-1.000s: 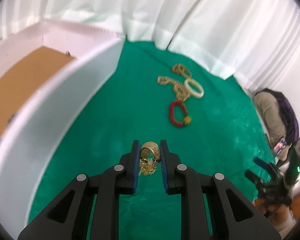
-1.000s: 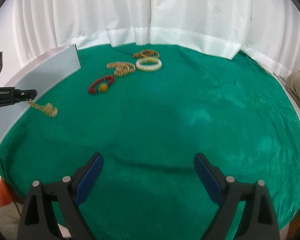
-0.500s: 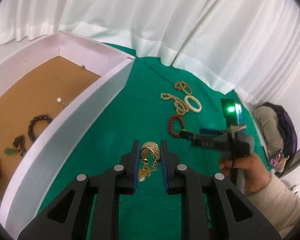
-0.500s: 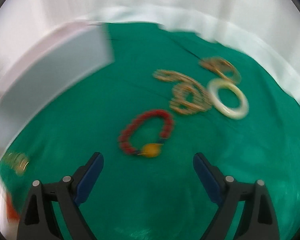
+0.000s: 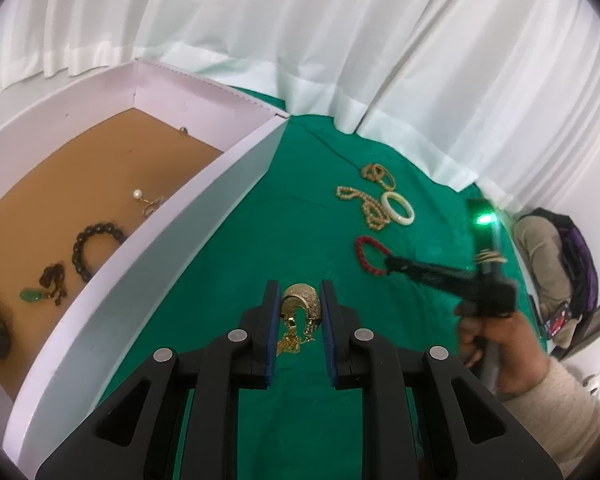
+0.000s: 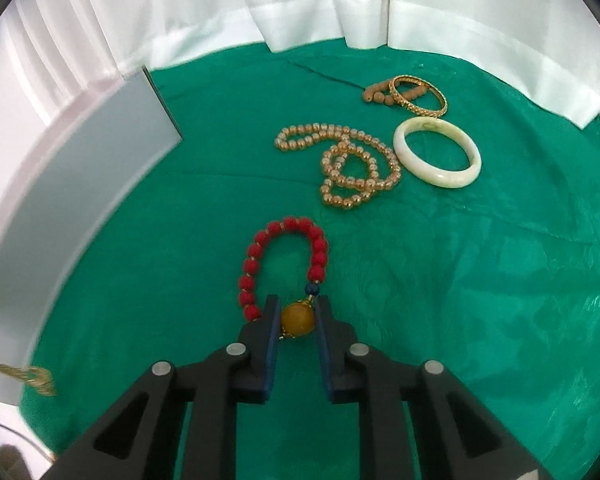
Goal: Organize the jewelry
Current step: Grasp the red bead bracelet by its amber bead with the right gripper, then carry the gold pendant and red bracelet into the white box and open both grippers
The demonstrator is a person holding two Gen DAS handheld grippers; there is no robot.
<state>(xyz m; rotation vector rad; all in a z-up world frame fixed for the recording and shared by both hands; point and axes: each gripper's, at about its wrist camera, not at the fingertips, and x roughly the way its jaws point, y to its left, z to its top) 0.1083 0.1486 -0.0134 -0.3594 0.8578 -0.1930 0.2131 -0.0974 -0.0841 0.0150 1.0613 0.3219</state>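
Note:
My left gripper [image 5: 299, 292] is shut on a gold pendant [image 5: 302, 303]; its chain dangles over the green cloth, just right of the white box [image 5: 204, 216]. The same chain [image 6: 36, 378] shows at the lower left of the right wrist view. A red bead bracelet [image 6: 252, 264] with an amber bead [image 6: 298, 320] lies on the cloth. The jaws of my right gripper [image 6: 297, 302] are closing, and the amber bead is pressed between the pads. From the left wrist view, the right gripper [image 5: 394, 266] meets the red bracelet [image 5: 362, 254], with a hand behind it.
Beyond the bracelet lie a gold bead necklace [image 6: 352, 168], a white bangle [image 6: 438, 152], a gold bangle [image 6: 420, 94] and a wooden bead bracelet [image 6: 374, 94]. The box holds a dark bead bracelet [image 5: 94, 240], a green pendant [image 5: 30, 295] and a pearl earring [image 5: 139, 194]. White curtains ring the table.
My right gripper swept forward to the red bracelet and went from wide open to closed on its amber bead. The left gripper rose a little with the pendant, and the box's inside came into view.

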